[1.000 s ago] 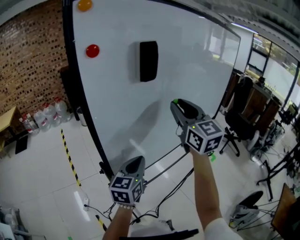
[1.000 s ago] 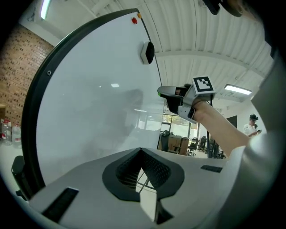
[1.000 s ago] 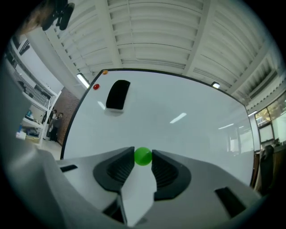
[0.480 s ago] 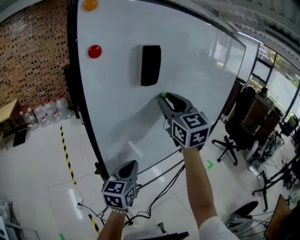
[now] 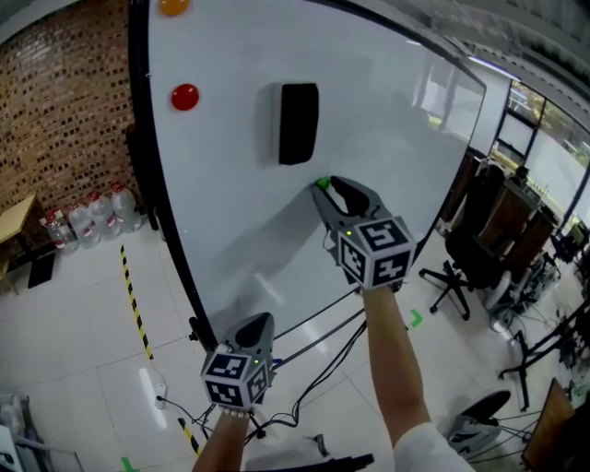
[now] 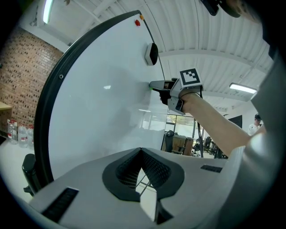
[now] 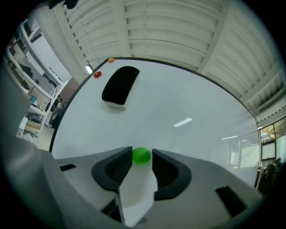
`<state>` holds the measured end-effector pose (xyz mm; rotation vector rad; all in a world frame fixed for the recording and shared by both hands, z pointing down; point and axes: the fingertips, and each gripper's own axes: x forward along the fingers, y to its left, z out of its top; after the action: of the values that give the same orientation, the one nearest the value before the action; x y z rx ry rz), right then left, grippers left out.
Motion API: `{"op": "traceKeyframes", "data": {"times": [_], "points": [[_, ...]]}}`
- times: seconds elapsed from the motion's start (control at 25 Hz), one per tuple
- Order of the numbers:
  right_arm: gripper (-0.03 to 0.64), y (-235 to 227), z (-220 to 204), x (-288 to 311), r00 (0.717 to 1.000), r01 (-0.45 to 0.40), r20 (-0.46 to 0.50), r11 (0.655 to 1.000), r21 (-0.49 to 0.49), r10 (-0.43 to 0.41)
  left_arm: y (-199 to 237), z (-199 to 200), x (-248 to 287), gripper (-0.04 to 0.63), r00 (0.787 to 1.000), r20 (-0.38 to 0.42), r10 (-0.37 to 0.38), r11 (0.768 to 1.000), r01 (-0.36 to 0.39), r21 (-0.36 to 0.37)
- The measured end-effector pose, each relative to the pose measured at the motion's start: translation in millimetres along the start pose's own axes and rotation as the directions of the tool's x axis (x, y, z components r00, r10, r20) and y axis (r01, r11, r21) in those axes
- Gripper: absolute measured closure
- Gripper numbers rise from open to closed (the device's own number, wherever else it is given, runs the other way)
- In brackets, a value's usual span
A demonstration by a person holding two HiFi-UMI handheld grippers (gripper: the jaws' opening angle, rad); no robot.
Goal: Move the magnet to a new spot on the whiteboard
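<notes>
A small green magnet (image 5: 322, 183) lies against the whiteboard (image 5: 387, 138), below the black eraser (image 5: 298, 123). My right gripper (image 5: 324, 189) points at the board with the green magnet (image 7: 141, 155) between its fingertips. Its jaws are opening, and a thin gap shows beside the magnet. My left gripper (image 5: 261, 320) hangs lower, near the board's bottom edge, shut and holding nothing. In the left gripper view the right gripper (image 6: 152, 85) touches the board under the eraser (image 6: 152, 53).
A red magnet (image 5: 184, 96) and an orange magnet (image 5: 171, 6) sit at the board's upper left. The board's stand and cables (image 5: 313, 346) are on the floor below. Office chairs (image 5: 466, 249) stand to the right, water bottles (image 5: 88, 221) by the brick wall.
My right gripper has carried the green magnet left along the board to a spot under the eraser. The left gripper has dropped slightly.
</notes>
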<state>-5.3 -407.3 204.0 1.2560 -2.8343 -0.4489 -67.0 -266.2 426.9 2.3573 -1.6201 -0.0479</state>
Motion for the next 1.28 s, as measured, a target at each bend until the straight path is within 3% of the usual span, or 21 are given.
{"op": "traceKeyframes", "data": {"times": [0.28,0.44,0.8,1.28], "points": [[0.460,-6.0,10.2,-45.6,0.999,0.017,0.036,0.999,0.040,-0.018,-8.1,3.6,-0.4,0.601,0.999,-0.001,-0.038,0.999,0.038,0.012],[0.604,-20.3,-5.0,-81.7,0.996,0.080,0.022,0.993,0.086,-0.082,-11.4,0.8,0.8,0.601,0.997,-0.017,-0.072,0.997,0.072,0.013],[0.614,-42.7,-101.6,-172.1,0.961,0.260,-0.149,0.941,0.216,-0.232,-27.7,-7.6,4.5,0.601,0.985,-0.057,-0.160,0.986,0.162,0.025],[0.614,18.1,-218.3,-275.8,0.882,0.437,-0.350,0.827,0.355,-0.315,-49.1,-32.1,5.2,0.601,0.959,-0.114,-0.260,0.965,0.263,0.016]]}}
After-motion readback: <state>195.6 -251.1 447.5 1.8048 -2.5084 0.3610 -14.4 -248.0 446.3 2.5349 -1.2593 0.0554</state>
